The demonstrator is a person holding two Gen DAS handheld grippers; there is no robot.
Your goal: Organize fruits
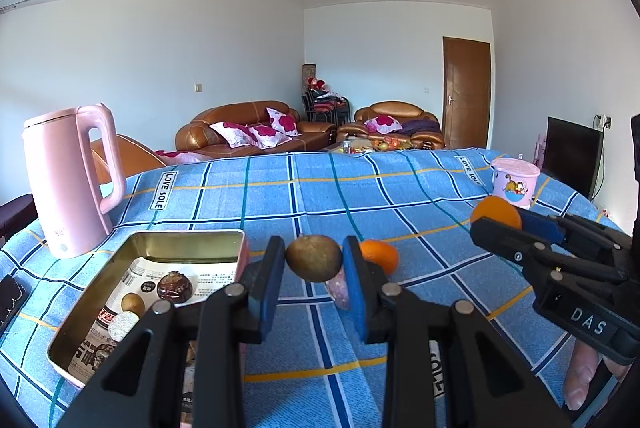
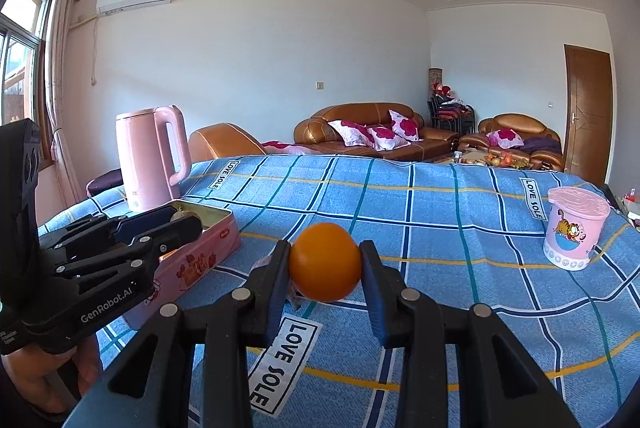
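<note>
1. Left wrist view. The left gripper (image 1: 314, 260) is clenched on a brown-green round fruit (image 1: 314, 258), held clear of the blue checked cloth (image 1: 280, 196). The open pink tin (image 1: 240, 248) lies immediately to the left of the jaws and slightly below; its near right wall is touching or just beside the left finger. The tin already holds a dark fruit (image 1: 175, 287), a small brown fruit (image 1: 133, 304) and a pale piece (image 1: 123, 324). A second orange (image 1: 380, 255) rests on the cloth just behind the right finger. The right gripper (image 1: 494, 218) enters from the right, well apart from the tin.

2. Right wrist view. The right gripper (image 2: 325, 262) is grasping an orange (image 2: 325, 262), lifted above the cloth (image 2: 440, 212). The tin (image 2: 208, 248) lies to its left, with the left gripper (image 2: 176, 224) standing between, over the tin's opening.

3. Judgement. The left hand is nearer; a short leftward shift should place its fruit. The right must wait or risk collision.
</note>
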